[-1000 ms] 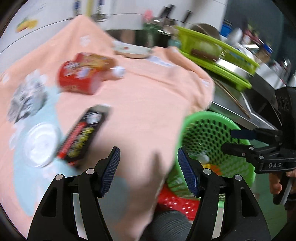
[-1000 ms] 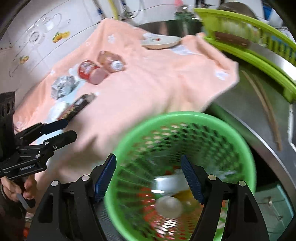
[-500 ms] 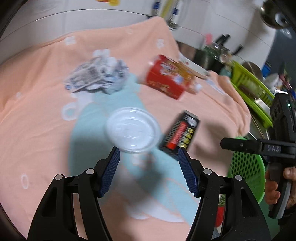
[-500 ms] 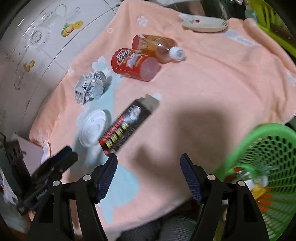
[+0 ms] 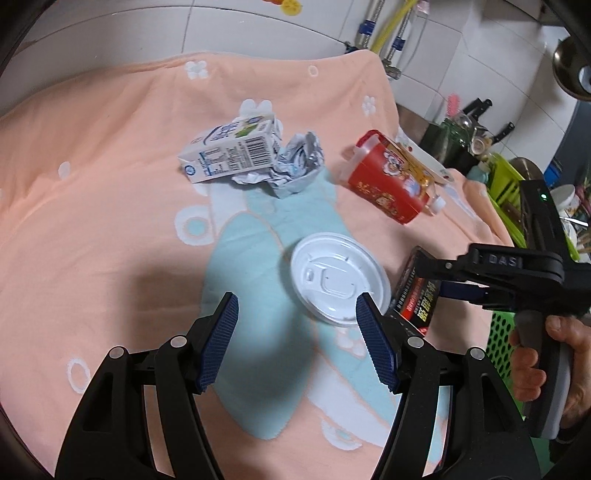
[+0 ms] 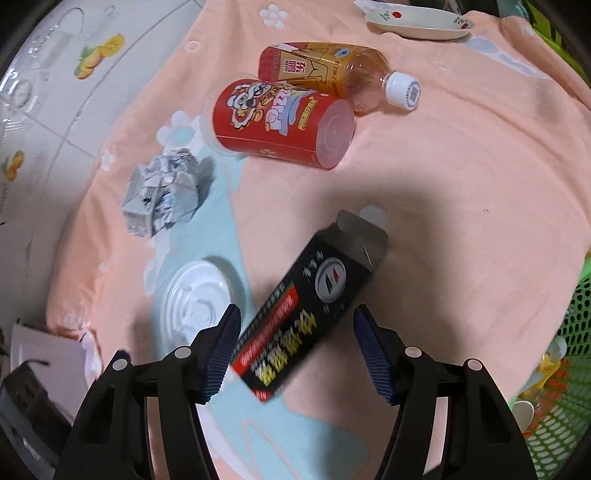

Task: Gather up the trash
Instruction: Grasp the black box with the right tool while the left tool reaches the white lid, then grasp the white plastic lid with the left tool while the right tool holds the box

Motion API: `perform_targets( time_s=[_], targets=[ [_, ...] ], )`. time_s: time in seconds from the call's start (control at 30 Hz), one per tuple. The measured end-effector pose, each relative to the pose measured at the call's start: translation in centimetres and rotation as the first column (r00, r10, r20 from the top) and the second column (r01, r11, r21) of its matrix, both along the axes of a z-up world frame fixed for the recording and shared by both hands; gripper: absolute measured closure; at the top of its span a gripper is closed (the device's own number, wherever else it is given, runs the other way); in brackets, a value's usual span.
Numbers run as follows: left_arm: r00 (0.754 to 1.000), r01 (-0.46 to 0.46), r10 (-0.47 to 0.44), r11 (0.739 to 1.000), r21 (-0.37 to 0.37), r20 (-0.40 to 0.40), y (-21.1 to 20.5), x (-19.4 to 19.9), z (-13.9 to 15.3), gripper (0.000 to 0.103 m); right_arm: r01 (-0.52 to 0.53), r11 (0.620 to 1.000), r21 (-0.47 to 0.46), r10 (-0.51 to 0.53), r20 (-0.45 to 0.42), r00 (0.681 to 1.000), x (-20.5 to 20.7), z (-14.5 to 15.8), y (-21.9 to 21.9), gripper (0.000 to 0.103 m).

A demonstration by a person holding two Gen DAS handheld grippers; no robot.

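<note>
Trash lies on a peach cloth [image 5: 110, 184]: a white plastic lid [image 5: 338, 282], a black carton [image 6: 306, 321], a red snack can [image 6: 280, 125], a tea bottle [image 6: 332, 74] and a crushed milk carton [image 5: 236, 151]. My left gripper [image 5: 297, 334] is open, just short of the lid. My right gripper [image 6: 295, 343] is open with its fingers on either side of the black carton's near end, not closed on it. It also shows in the left wrist view [image 5: 517, 273], above the black carton [image 5: 417, 295].
A green mesh basket [image 6: 569, 354] with some trash in it stands off the cloth's right edge. A white plate [image 6: 417, 22] sits at the far end of the cloth. Green dish racks [image 5: 506, 184] stand at the far right. Tiled wall runs behind.
Both grippers have swung from the green basket to the cloth. The left has closed in on the lid, the right on the black carton. Both stayed open.
</note>
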State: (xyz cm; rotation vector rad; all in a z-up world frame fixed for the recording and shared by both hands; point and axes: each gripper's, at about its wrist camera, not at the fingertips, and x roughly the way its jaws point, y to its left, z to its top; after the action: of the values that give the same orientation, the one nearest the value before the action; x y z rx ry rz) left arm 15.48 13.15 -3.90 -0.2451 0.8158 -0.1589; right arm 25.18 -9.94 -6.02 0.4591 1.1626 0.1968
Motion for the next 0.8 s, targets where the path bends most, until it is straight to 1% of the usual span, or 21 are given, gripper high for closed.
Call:
perform_targets(
  time_s=[0.17,0.27,0.37,0.57,0.63,0.8],
  targets=[
    [1.000,0.000,0.000,1.000,-0.004,-0.007,0.6,0.5,-0.4,0.037,0.024,0.997,-0.076,-0.027,-0.030,0.999,1.4,-0.7,1.2,0.042],
    [1.000,0.005,-0.005,1.000,-0.001,-0.010,0.6,0.7,-0.5,0.037,0.010,0.991,-0.137,-0.013,-0.024,1.000,1.8,-0.7,2.1,0.042],
    [1.000,0.017,-0.016,1.000,0.017,-0.009,0.1,1.1,-0.5,0.037,-0.008,0.981,-0.193,0.005,-0.017,1.000,2.0,-0.7,2.8,0.047],
    [0.999,0.031,-0.031,0.999,0.034,-0.018,-0.6,2.1,-0.7,0.038,-0.039,0.978,-0.205,0.040,0.002,0.999,1.4,-0.7,2.6,0.051],
    [0.999,0.034,-0.033,0.999,0.037,-0.027,-0.7,2.6,-1.0,0.039,-0.062,0.975,-0.213,0.067,0.016,0.998,1.0,-0.5,2.5,0.054],
    [0.997,0.048,-0.047,0.998,0.029,-0.055,-1.1,4.0,-1.7,0.044,-0.104,0.969,-0.223,0.118,0.049,0.992,0.0,-0.1,2.3,0.055]
  ],
)
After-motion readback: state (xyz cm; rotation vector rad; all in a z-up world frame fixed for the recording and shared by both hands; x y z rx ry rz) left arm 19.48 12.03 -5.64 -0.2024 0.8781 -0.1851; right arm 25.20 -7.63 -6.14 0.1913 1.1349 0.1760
